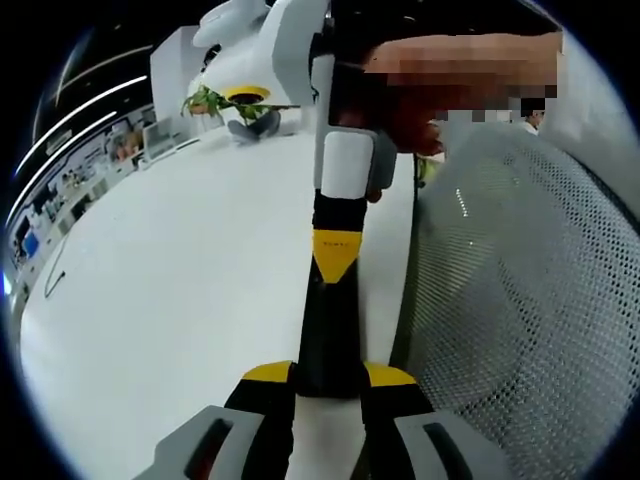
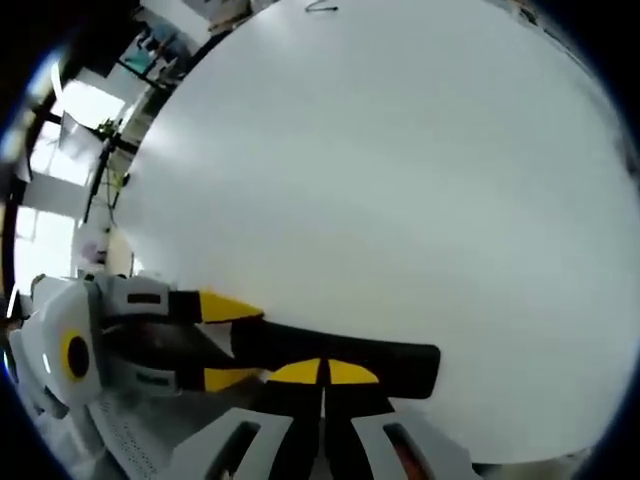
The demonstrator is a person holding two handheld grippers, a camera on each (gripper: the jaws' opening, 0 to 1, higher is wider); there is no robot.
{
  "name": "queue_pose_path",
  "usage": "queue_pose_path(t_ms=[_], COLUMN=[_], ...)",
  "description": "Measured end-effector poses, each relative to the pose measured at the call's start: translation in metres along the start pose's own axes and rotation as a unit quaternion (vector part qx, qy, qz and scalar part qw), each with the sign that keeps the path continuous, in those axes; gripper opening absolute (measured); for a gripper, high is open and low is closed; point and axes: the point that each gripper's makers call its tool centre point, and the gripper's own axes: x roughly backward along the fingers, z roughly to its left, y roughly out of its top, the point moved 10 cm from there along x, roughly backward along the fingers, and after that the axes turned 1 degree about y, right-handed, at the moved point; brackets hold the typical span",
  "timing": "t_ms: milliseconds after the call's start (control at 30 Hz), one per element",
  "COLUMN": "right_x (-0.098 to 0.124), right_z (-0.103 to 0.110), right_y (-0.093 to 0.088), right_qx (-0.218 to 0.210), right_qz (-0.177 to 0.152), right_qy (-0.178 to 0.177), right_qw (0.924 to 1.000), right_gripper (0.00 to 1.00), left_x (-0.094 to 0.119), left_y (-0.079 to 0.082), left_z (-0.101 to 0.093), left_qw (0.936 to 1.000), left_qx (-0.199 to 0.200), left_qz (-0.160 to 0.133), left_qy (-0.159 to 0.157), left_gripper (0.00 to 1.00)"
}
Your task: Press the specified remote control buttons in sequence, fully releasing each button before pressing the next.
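A long black remote control [image 1: 330,335] lies lengthwise between my left gripper's [image 1: 329,376] yellow-tipped jaws, which are shut on its near end above the white table [image 1: 170,300]. My right gripper [image 1: 335,256] comes down from the top, white-bodied, with its yellow tips shut together into one point that rests on the remote's top face. In the right gripper view the same closed tips [image 2: 323,372] sit on the remote [image 2: 400,362], and the left gripper [image 2: 225,342] clamps its end from the left. The buttons are hidden.
A grey mesh chair back [image 1: 520,290] stands close along the table's right edge. A green plant [image 1: 205,100] and a dark object [image 1: 255,125] sit at the far end. A thin dark wire [image 1: 55,280] lies near the left edge.
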Motion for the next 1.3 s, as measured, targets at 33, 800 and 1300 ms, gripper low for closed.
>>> queue_pose_path(t_ms=[33,800,1300], right_x=[0.0,0.001,-0.003], right_z=[0.0,-0.003,0.001], right_y=[0.0,-0.007,-0.009], right_qx=[-0.001,-0.017,0.018], right_qz=[0.001,0.036,0.045], right_qy=[0.0,0.016,-0.007], right_qw=[1.0,0.9991,0.9988], right_gripper=[0.0,0.0,0.0], left_x=[0.0,0.0,0.0], left_y=[0.0,0.0,0.0], left_z=[0.0,0.0,0.0], left_qw=[1.0,1.0,1.0], left_qx=[0.0,-0.003,-0.003], left_qz=[0.0,0.0,-0.002], left_qy=[0.0,-0.001,-0.002], left_gripper=[0.24,0.24,0.25])
